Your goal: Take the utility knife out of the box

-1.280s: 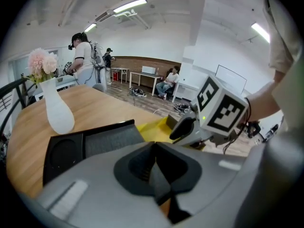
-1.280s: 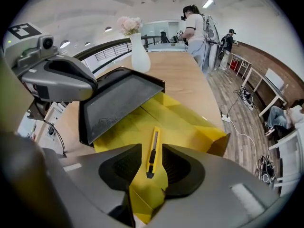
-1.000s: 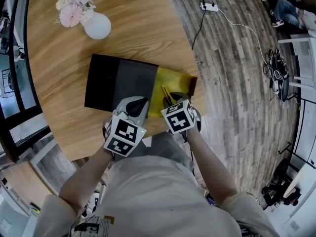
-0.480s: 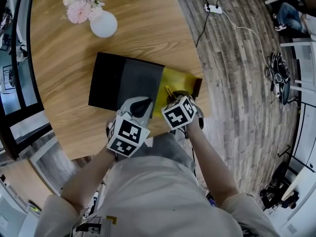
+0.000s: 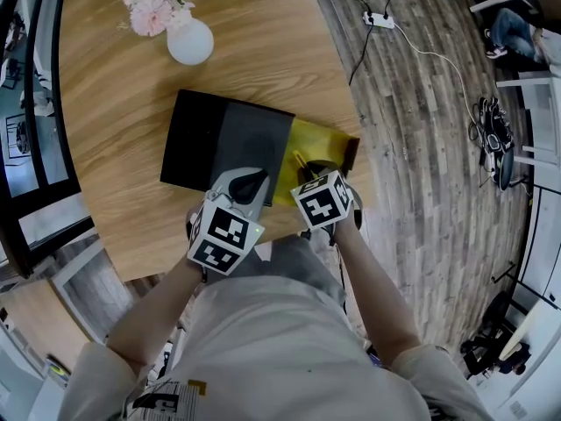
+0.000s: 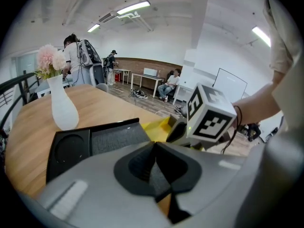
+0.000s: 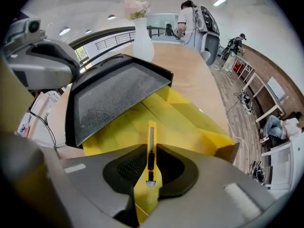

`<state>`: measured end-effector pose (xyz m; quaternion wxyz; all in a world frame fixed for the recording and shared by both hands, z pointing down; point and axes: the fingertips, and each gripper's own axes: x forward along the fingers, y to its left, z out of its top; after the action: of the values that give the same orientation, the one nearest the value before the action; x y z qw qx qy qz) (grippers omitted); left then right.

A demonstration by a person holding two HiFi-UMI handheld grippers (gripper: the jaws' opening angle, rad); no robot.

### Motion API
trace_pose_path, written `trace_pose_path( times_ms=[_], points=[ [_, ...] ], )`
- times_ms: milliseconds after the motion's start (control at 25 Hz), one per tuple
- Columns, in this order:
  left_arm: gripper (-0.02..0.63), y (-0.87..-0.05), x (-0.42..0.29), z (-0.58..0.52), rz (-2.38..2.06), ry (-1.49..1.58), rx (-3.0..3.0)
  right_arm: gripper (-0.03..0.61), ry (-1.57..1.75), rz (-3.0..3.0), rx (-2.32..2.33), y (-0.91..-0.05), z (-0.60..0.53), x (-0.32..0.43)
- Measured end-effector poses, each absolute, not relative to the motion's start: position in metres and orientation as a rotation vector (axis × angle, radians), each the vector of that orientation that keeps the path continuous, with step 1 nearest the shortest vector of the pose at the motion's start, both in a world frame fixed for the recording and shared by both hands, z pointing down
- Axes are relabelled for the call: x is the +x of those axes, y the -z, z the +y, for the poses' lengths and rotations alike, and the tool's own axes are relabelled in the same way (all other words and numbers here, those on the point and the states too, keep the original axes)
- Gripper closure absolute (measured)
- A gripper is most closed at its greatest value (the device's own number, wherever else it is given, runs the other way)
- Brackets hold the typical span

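Note:
A black box [image 5: 219, 139] lies on the wooden table with its lid slid left, baring a yellow inside [image 5: 323, 140]. The yellow utility knife [image 7: 151, 141] stands on edge in that yellow part, between my right gripper's [image 7: 151, 152] pads. Those jaws are closing, and both pads lie against the knife's sides. From the head view the right gripper [image 5: 311, 174] points steeply down into the box's open end. My left gripper [image 5: 252, 182] rests over the near edge of the black lid [image 6: 95, 139]. Its jaws [image 6: 154, 148] are shut with nothing seen between them.
A white vase [image 5: 190, 40] of pink flowers stands at the table's far side. The table's right edge [image 5: 355, 103] runs just beyond the box, with plank floor and a power strip [image 5: 380, 19] below. People stand and sit in the room behind [image 6: 78, 56].
Both grippers stay at the box's near edge. The head view has shifted slightly, so the box and vase sit a little further right and lower.

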<state>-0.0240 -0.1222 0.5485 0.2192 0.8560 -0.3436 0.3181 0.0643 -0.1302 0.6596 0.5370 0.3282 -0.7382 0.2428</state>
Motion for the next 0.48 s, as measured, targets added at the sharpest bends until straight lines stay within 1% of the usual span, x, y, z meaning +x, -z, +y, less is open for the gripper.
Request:
trace_pose_path(
  times_ms=[200, 480],
  points=[
    [0.611, -0.531, -0.026, -0.125, -0.997, -0.837, 2.371, 0.515, -0.584, -1.829, 0.878, -0.621, -0.143, 0.071],
    [0.611, -0.482, -0.024, -0.149, -1.085, -0.77, 2.444, 0.515, -0.544, -1.981, 1.068, -0.538, -0.171, 0.086]
  ],
)
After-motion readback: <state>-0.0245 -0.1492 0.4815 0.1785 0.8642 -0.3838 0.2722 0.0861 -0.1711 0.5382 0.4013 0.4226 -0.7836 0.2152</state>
